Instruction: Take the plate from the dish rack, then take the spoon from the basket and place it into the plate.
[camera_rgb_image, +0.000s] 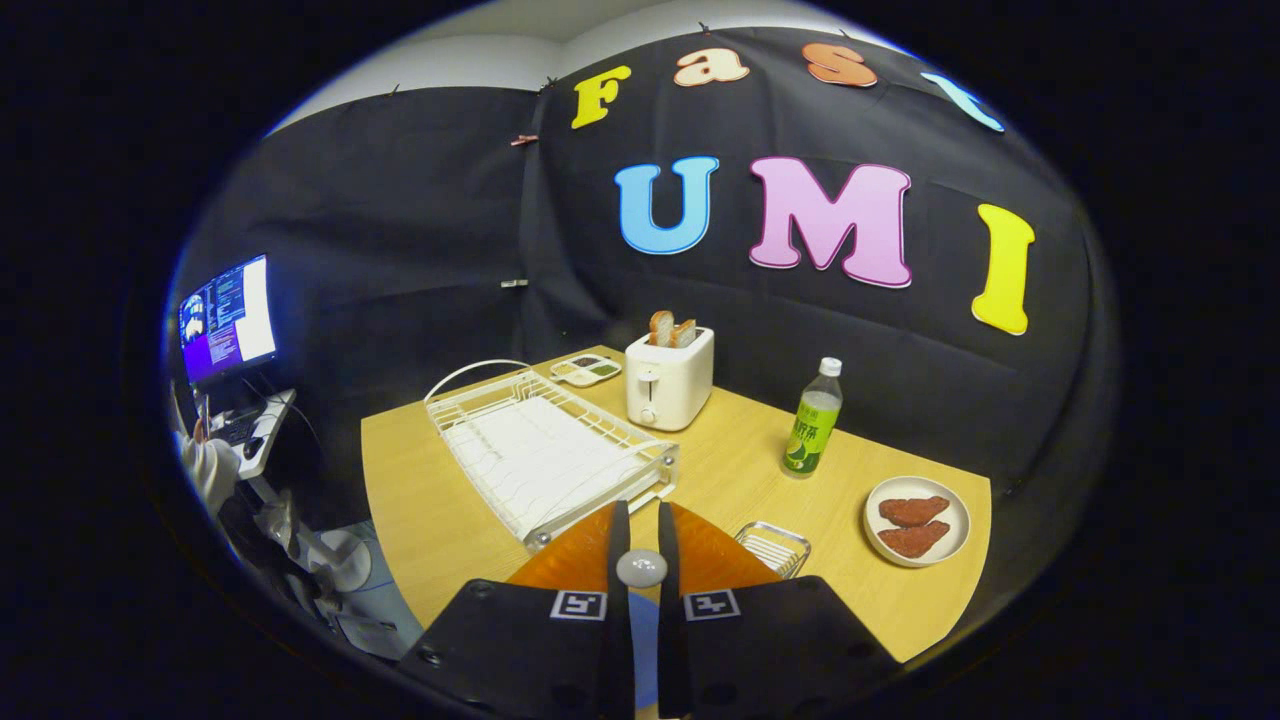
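The gripper (640, 520) has its two fingers drawn close together, and a small rounded pale object, apparently the end of the spoon (641, 567), sits pinched between them; the rest of the spoon is hidden, so its full shape cannot be made out. Directly under and just beyond the fingers lies the orange plate (725, 550) on the wooden table (420, 500), its rim showing on both sides of the fingers. Just to the right of the plate, touching or nearly touching its edge, stands the small wire basket (773, 547). Beyond the fingers and slightly left is the white dish rack (545, 455), with nothing standing in its slots. Farther back, behind the rack's far right corner, stands a white toaster (668, 378) with two slices of bread poking up, and a small tray (586, 369) lies at its left. To the right of the toaster stands a green drink bottle (812, 418), upright, and nearer on the right a pale plate with two reddish-brown pieces of food (916, 520). Off the table at far left, a monitor (227, 318) glows above a small desk.
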